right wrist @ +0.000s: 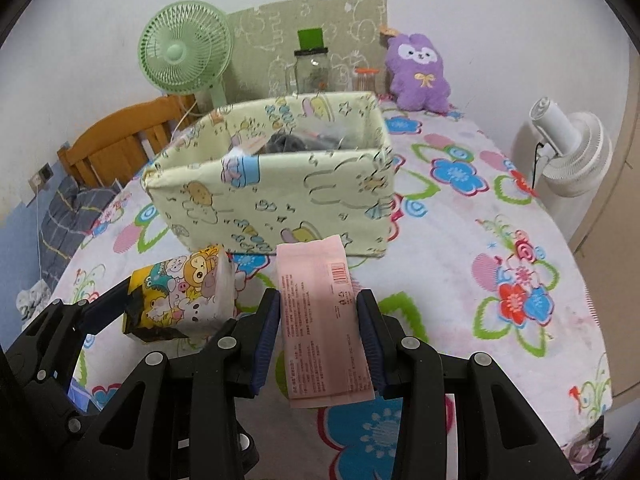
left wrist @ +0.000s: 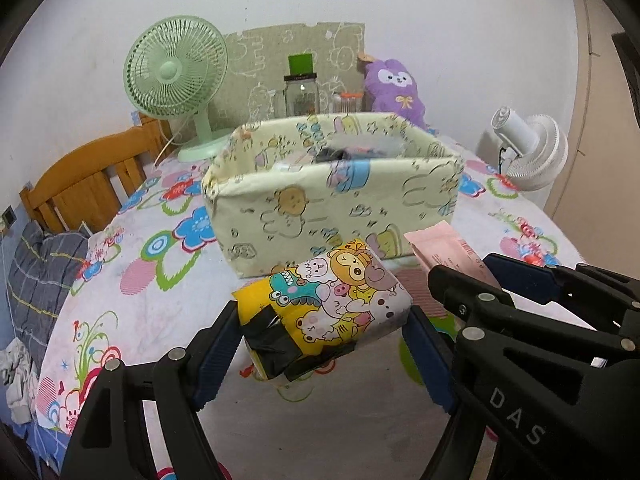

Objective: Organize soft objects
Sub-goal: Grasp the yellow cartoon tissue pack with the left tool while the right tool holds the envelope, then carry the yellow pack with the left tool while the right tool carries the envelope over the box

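Observation:
My left gripper (left wrist: 322, 312) is shut on a soft cartoon-printed pack (left wrist: 332, 300) with black tape, held above the table in front of the pale yellow fabric bin (left wrist: 328, 204). My right gripper (right wrist: 318, 308) is shut on a flat pink packet (right wrist: 320, 320), also held just short of the bin (right wrist: 280, 196). The cartoon pack (right wrist: 188, 296) and the left gripper show at the left of the right wrist view. The pink packet (left wrist: 448, 252) shows at the right of the left wrist view. Dark items lie inside the bin.
A flowered tablecloth (right wrist: 480, 240) covers the table. At the back stand a green fan (left wrist: 176, 76), a glass jar (left wrist: 300, 96), a purple plush toy (right wrist: 418, 72) and a cardboard panel. A white fan (right wrist: 568, 152) stands at the right; a wooden chair (left wrist: 88, 176) at the left.

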`<state>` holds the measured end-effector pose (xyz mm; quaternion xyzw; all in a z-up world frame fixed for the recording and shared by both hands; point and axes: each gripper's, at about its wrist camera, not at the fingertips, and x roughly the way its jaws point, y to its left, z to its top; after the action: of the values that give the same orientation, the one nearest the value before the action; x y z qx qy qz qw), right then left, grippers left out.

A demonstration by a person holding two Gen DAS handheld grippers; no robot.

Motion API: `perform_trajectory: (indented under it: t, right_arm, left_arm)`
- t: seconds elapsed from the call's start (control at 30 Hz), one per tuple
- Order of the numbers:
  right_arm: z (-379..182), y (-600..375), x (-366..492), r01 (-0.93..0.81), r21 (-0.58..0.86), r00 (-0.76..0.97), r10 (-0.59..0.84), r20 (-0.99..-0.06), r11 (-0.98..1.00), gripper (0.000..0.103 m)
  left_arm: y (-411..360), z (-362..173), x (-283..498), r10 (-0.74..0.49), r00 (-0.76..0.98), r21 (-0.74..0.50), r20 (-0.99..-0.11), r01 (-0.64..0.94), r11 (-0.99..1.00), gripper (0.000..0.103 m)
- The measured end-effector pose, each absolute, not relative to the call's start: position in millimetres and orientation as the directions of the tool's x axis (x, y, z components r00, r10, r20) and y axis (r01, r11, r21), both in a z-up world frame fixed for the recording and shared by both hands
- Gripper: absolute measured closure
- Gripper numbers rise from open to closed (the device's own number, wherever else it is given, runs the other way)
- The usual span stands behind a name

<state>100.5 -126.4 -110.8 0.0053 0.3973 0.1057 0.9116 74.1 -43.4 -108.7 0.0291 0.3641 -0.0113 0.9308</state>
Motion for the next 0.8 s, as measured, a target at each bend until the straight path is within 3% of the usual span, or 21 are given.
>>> perform_trajectory:
  t: [0.8]
  right_arm:
    - [-47,-142,87,-0.185,0.092,0.748,0.201,-0.632,0.978,0.061]
  left_arm:
    - [-57,-48,68,-0.001,0.802,0.058,-0.598,0.045,0.997,0.022]
